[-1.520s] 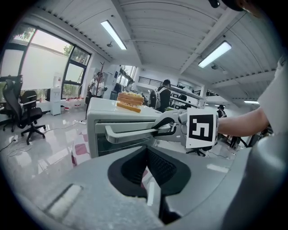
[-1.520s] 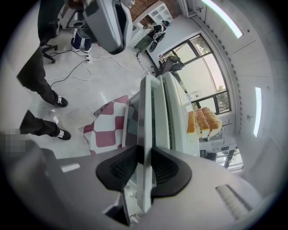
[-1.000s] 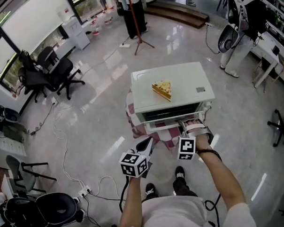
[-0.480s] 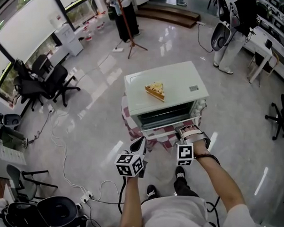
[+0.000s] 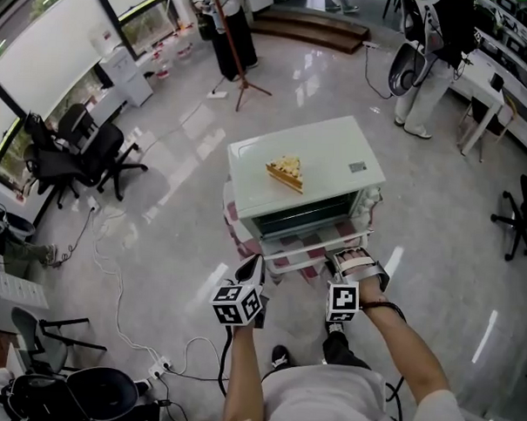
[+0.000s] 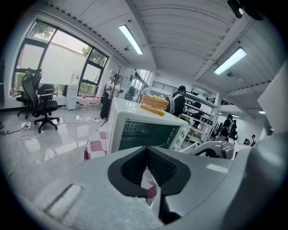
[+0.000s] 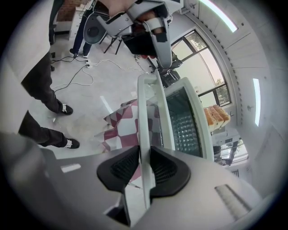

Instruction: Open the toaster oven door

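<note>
The toaster oven (image 5: 305, 168) sits on a small counter (image 5: 235, 214) with a checked cloth, out in the middle of the office floor. Its front faces the person, and a wedge of food (image 5: 284, 171) is parked on its roof.

Big news is the door (image 5: 310, 249). A second ago it's barely cracked, and now its top edge leans out and down toward the person, with the cloth showing through the glass. So the opening looks well under way, but the door isn't flat yet.

The door's long axis runs side to side across the oven front. The hinge is along the bottom, and the handle (image 7: 145, 117) edge points out at the person.

The right claw (image 5: 344, 255) has just been squeezing tighter and is clamped on that handle bar, a pad on each side. The left claw (image 5: 252, 268) hangs near the counter's near-left corner, pinched together with nothing in it.
</note>
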{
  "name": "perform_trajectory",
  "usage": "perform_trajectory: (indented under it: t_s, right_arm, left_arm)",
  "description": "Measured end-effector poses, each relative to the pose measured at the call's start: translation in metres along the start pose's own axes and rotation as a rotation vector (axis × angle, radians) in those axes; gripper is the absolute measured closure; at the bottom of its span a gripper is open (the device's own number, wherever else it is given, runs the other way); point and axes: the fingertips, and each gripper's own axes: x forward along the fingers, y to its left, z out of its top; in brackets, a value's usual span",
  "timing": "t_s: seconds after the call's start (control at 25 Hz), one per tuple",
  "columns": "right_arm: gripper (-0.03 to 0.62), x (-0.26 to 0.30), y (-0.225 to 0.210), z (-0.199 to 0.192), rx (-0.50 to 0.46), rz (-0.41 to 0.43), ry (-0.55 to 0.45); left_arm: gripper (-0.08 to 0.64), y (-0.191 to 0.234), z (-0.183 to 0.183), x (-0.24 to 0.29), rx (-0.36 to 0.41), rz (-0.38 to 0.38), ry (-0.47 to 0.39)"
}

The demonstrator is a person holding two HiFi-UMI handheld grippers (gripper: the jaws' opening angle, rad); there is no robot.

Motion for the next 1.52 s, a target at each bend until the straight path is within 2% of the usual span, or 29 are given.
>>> perform_trajectory:
  t_s: [0.32, 0.72, 0.92, 1.0, 1.08, 1.2, 1.32, 1.52]
  right_arm:
    - [0.515, -0.001, 0.030, -0.003, 0.029, 0.022, 0.003]
    - [0.514, -0.001, 0.036, -0.005, 0.044, 0.006, -0.001]
    - [0.514, 0.002, 0.045, -0.004, 0.060, 0.028, -0.014]
    - [0.506, -0.001, 0.051, 0.001, 0.081, 0.066, -0.045]
    - [0.474, -0.012, 0.051, 0.015, 0.103, 0.097, -0.132]
    - [0.476, -0.031, 0.032, 0.029, 0.122, 0.062, -0.236]
    - [0.476, -0.037, 0.008, 0.023, 0.158, 0.020, -0.259]
    - [0.466, -0.018, 0.005, -0.001, 0.045, 0.040, -0.169]
  left_arm:
    - [0.555, 0.005, -0.018, 0.014, -0.018, 0.010, 0.058]
    - [0.555, 0.004, -0.044, 0.021, -0.016, 0.024, 0.113]
    - [0.555, 0.005, -0.052, 0.023, -0.022, 0.024, 0.127]
    - [0.555, 0.005, -0.054, 0.022, -0.026, 0.025, 0.129]
    - [0.555, 0.005, -0.054, 0.021, -0.035, 0.023, 0.119]
    - [0.555, 0.006, -0.052, 0.022, -0.042, 0.023, 0.105]
    - [0.555, 0.006, -0.053, 0.023, -0.047, 0.025, 0.102]
    - [0.555, 0.006, -0.056, 0.024, -0.049, 0.027, 0.108]
